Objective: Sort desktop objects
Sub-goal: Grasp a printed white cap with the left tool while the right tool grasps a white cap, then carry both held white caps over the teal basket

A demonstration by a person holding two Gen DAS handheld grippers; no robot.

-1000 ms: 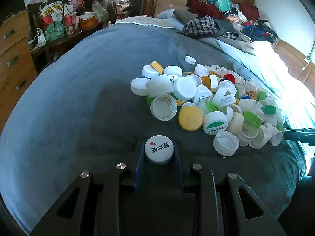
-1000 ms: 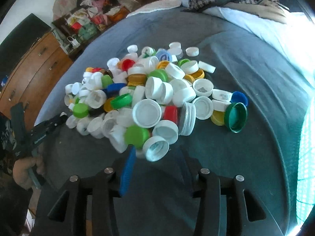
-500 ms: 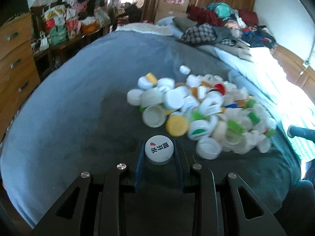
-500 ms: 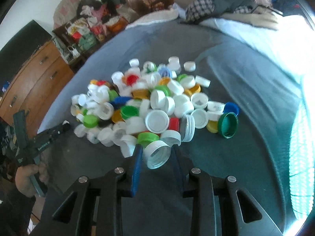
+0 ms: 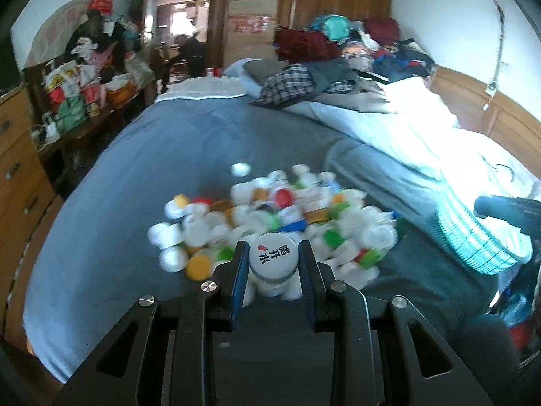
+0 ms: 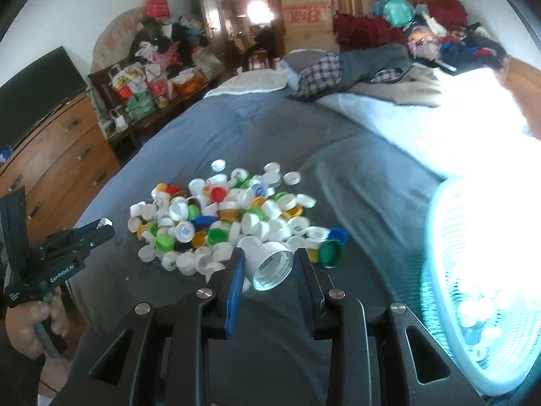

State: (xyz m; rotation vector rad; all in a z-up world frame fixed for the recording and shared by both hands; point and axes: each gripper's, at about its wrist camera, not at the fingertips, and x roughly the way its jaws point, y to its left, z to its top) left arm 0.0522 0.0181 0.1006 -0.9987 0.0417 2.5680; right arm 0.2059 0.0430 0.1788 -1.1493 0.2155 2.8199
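While each gripper (image 5: 273, 264) (image 6: 268, 265) clamped one white cap (image 5: 273, 257) (image 6: 268, 264), most caps (image 6: 223, 216) remained unsorted at 12 o'clock.

We see the cap pile (image 5: 270, 223) smeared by blur; glare washes out the basket (image 6: 480, 291), cut off at the right edge.

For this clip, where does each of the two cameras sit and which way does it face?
Left wrist: rides the left gripper, looking along its fingers over the heap of plastic bottle caps on the grey bedspread; holds a white printed cap.
Right wrist: rides the right gripper, facing the same heap; holds a white open-side-up cap; the person's left hand shows.
Shared: heap, bedspread, turquoise slatted basket.
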